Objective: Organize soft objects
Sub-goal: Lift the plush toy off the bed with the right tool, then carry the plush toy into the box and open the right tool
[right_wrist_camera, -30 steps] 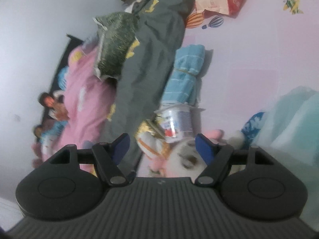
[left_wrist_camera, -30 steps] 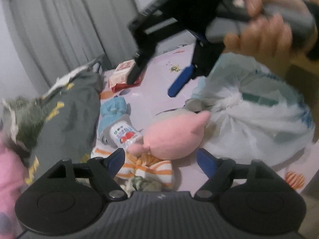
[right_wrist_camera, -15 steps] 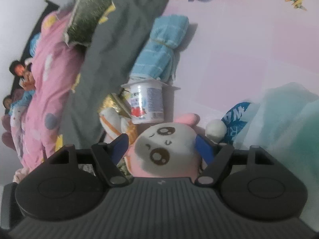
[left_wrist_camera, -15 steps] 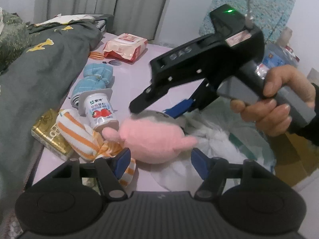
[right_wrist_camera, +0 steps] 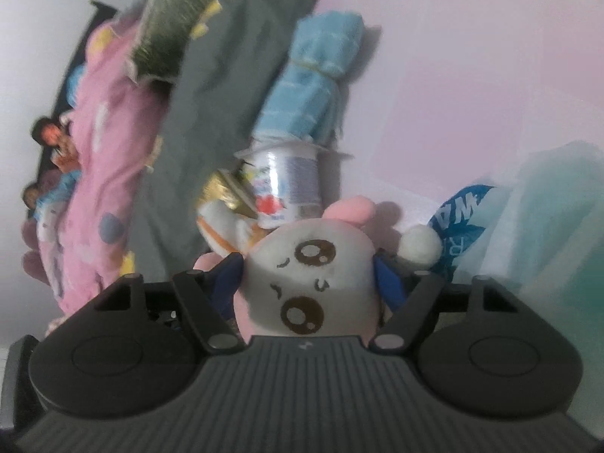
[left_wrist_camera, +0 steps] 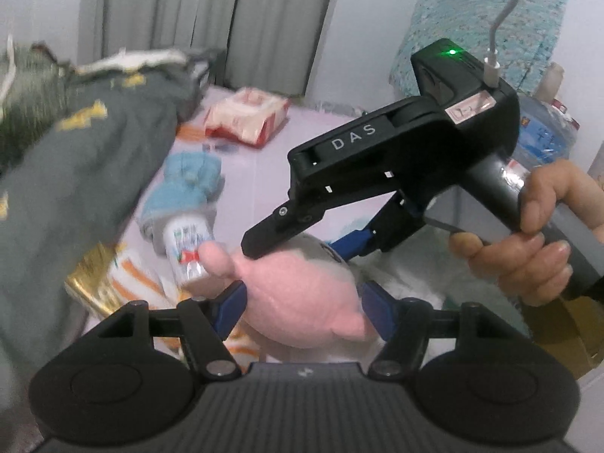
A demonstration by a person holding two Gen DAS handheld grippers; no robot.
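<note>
Gripping the pink plush toy (left_wrist_camera: 302, 294) with your left gripper (left_wrist_camera: 302, 298), you press both blue pads on its sides. Your right gripper (right_wrist_camera: 307, 279) straddles its white face about half open; contact is probably there, but blur hides it. It lies beside the yogurt cup (right_wrist_camera: 290, 185).

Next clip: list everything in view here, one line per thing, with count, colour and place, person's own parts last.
plush toy: 1, pink with white face, between both grippers' fingers
yogurt cup: 1, white, on its side behind the plush
rolled towel: 1, light blue, behind the cup
striped cloth: 1, white and orange, left of the plush
gold packet: 1, gold, beside the grey cloth
grey cloth: 1, grey with yellow marks, left
wipes pack: 1, red and white, far end
plastic bag: 1, pale teal, right
left gripper: black, blue fingers against the plush
right gripper: black, astride the plush
hand: 1, holding the right gripper's handle
</note>
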